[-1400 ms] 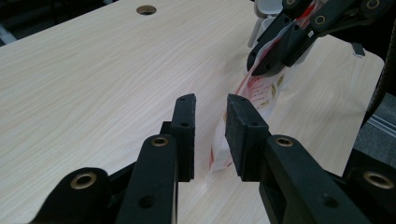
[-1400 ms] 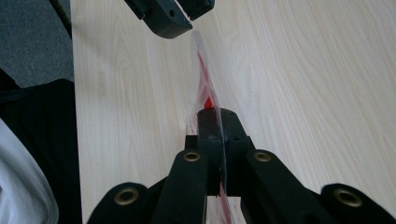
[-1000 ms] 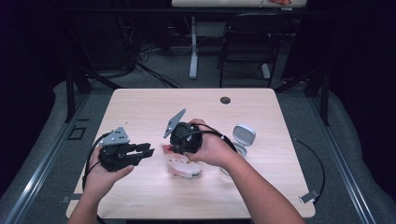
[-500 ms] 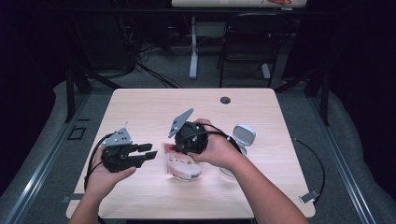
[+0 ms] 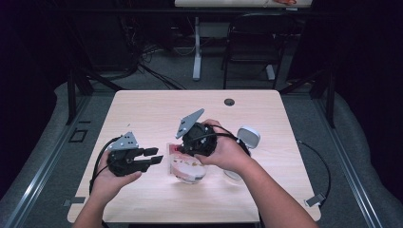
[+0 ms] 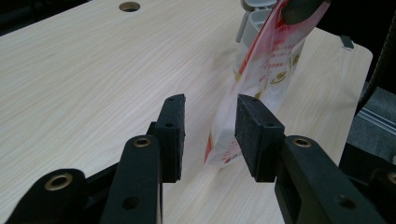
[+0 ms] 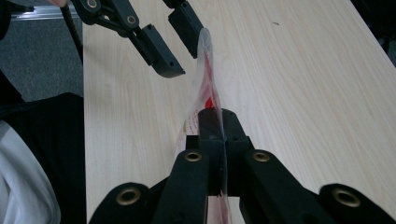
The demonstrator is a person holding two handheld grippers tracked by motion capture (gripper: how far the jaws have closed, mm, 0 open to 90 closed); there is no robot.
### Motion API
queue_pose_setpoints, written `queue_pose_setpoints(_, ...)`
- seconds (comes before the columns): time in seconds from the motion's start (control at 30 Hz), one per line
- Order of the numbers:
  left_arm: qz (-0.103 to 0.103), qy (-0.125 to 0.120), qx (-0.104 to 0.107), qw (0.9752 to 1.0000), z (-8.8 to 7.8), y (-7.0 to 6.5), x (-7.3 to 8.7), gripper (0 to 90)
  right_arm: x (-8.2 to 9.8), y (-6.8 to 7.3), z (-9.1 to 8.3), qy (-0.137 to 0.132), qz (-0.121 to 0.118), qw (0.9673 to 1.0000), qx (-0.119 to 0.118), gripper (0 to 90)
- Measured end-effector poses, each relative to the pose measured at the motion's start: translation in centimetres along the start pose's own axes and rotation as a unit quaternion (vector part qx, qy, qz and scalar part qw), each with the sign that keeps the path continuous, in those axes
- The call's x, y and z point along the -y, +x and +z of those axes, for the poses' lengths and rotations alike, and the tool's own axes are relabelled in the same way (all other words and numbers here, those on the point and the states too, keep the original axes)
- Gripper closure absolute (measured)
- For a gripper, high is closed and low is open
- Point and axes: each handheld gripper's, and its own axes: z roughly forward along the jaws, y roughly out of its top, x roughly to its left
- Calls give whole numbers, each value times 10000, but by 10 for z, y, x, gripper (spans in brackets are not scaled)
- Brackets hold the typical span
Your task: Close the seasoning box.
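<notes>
My right tongs [image 7: 219,135] pinch the clear red-printed bag [image 5: 186,164] at mid-frame, low on the desk [image 5: 157,107]. My left tongs [image 6: 208,128] have just been opening and stand apart around the bag's edge, not pressing. A grey-white container [image 5: 248,137] sits right of my right hand [image 5: 227,151].

My right gripper [image 5: 190,154] pinches the clear red-printed bag [image 5: 186,167] upright on the table [image 5: 157,109]; my left gripper [image 5: 154,158] gapes just beside it
</notes>
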Motion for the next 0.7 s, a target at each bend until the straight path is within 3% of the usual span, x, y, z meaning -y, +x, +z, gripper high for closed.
queue_pose_setpoints(0.7,89,-5,266,9996,14,-7,2,629,1,1,-19,-165,-25,9998,96,900)
